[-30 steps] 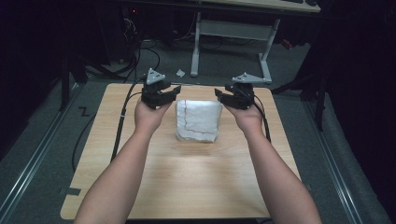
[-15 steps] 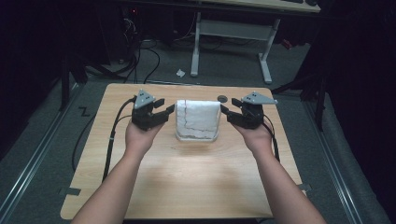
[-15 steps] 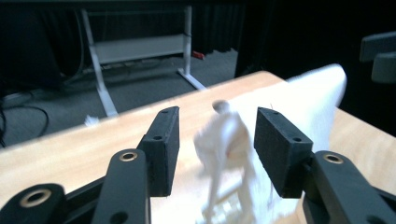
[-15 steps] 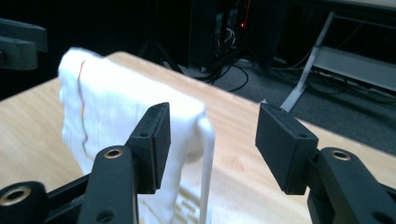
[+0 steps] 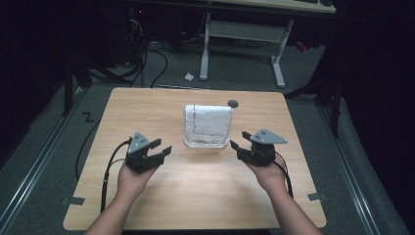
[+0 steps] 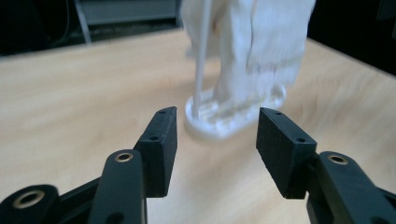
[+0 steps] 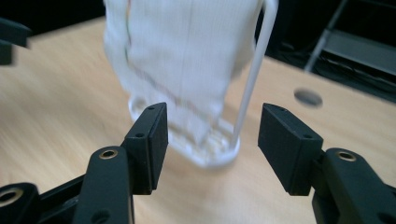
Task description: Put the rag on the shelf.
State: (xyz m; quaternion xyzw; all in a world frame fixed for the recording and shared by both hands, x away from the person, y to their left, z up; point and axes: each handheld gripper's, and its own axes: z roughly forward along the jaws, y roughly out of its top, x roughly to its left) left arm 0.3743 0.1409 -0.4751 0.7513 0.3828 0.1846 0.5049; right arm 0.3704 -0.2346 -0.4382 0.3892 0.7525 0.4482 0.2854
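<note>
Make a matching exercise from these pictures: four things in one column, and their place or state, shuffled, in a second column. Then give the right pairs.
Things:
1. white cloth
2. left gripper
3. right gripper
4. dark round hole

Place or state:
A. open, near side of the table, right of the rack
B. in the tabletop, just beyond the rack
C. draped over the white rack at the table's middle
D. open, near side of the table, left of the rack

Pairs: 1-C, 2-D, 3-A, 4-B
</note>
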